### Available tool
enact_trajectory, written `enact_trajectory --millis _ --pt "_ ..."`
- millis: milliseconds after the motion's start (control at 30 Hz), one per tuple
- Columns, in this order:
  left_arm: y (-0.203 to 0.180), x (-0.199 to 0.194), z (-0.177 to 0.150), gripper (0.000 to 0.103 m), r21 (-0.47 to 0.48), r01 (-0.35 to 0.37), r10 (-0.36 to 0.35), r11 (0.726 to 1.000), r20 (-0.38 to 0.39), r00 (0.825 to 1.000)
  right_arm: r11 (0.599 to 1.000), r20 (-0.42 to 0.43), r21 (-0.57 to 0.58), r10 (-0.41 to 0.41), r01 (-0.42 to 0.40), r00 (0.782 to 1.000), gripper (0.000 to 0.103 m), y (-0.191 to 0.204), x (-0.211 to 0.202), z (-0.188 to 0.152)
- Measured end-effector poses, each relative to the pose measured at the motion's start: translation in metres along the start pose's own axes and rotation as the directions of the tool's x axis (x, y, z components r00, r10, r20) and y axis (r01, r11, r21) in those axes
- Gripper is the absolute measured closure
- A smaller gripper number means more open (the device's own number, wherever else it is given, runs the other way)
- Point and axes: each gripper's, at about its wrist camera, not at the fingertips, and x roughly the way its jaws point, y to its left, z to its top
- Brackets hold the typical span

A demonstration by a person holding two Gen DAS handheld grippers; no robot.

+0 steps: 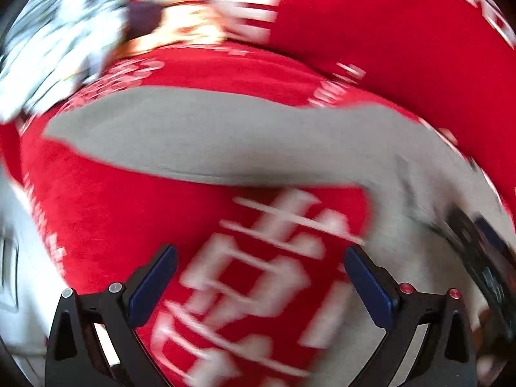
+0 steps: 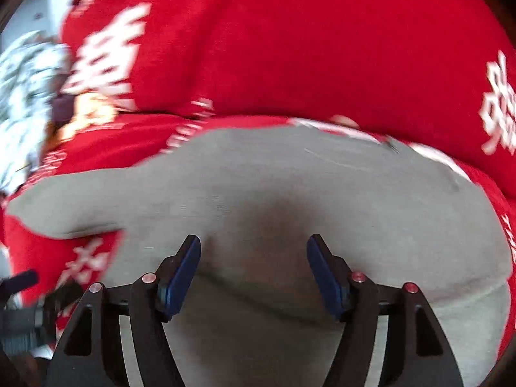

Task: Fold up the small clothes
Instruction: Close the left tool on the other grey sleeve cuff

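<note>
A small grey garment (image 1: 206, 138) lies spread on a red cloth with white characters (image 1: 387, 32). In the left wrist view one long part of it reaches left across the middle, and its body runs down the right side. My left gripper (image 1: 260, 251) is open and empty, above the red cloth just short of the grey part. In the right wrist view the grey garment (image 2: 322, 187) fills the centre. My right gripper (image 2: 253, 242) is open and empty, right over the garment's body. The right gripper's black body (image 1: 483, 258) shows at the left view's right edge. Both views are blurred.
A white patterned piece of fabric (image 1: 58, 42) lies at the far left on the red cloth (image 2: 322, 48), also in the right wrist view (image 2: 25, 96). A small dark and orange item (image 1: 145, 19) sits beside it. A white surface (image 1: 19, 290) borders the cloth at lower left.
</note>
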Motion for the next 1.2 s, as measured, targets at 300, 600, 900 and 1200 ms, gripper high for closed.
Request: enact_trajectory --millis 300,600,900,1200 --pt "0.204 0.033 0.030 0.000 -0.536 0.021 0.005 0.844 0.047 0.999 0.997 -0.037 -0.073 -0.024 0.021 0.999 0.031 0.010 0.015 -0.024" --pt "0.237 0.048 0.078 0.000 -0.527 0.187 -0.097 0.829 0.194 0.976 0.990 -0.034 -0.121 -0.075 0.070 0.997 0.028 0.018 0.015 -0.025" --pt "0.241 0.066 0.090 0.062 -0.458 0.502 -0.396 0.734 0.312 0.864 0.988 -0.028 -0.129 -0.091 0.087 0.995 0.027 0.022 0.015 -0.026" --pt "0.240 0.055 0.076 0.097 -0.433 0.533 -0.399 0.727 0.364 0.841 0.986 -0.008 -0.156 -0.062 0.060 0.998 0.027 0.035 0.009 -0.007"
